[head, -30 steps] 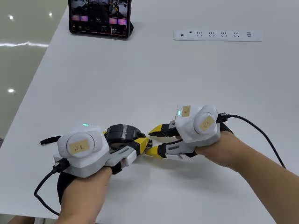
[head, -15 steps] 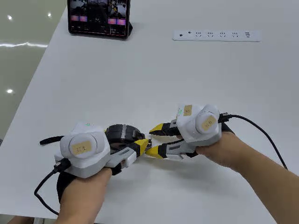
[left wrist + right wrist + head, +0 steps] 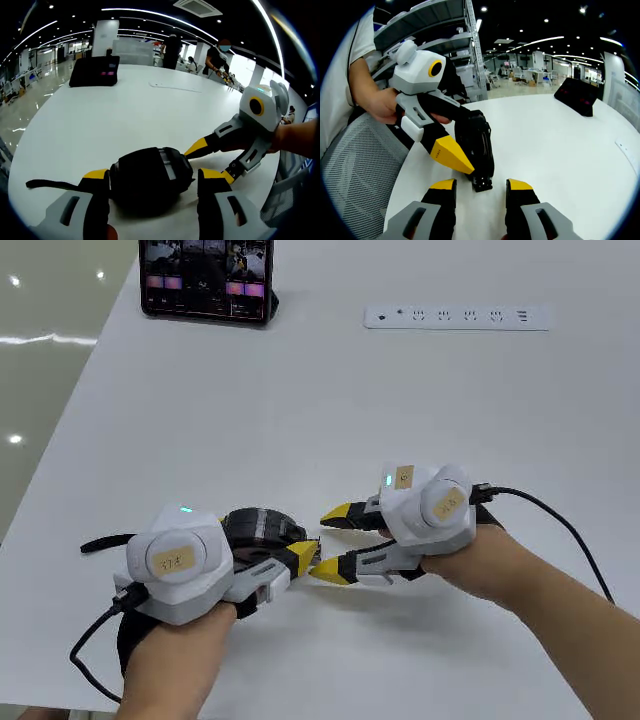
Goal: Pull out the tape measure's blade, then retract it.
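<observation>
I read left gripper [image 3: 155, 176] clamped on the rigid tape measure [image 3: 262, 528]. The right gripper [image 3: 329, 541] gapes astride the thin, slippery blade hook [image 3: 482, 184]; I'd pinch there.

The left gripper [image 3: 283, 543] is being held at the near left by the left hand [image 3: 180, 645], pointed right, with its jaws being pressed against both sides of the tape measure [image 3: 258, 525]. The right gripper [image 3: 330, 542] is being held by the right hand [image 3: 470, 560], pointed left, with its jaws being held apart and its nearer tip just beside the left gripper's. The right forearm [image 3: 575, 635] is being extended in from the near right.
</observation>
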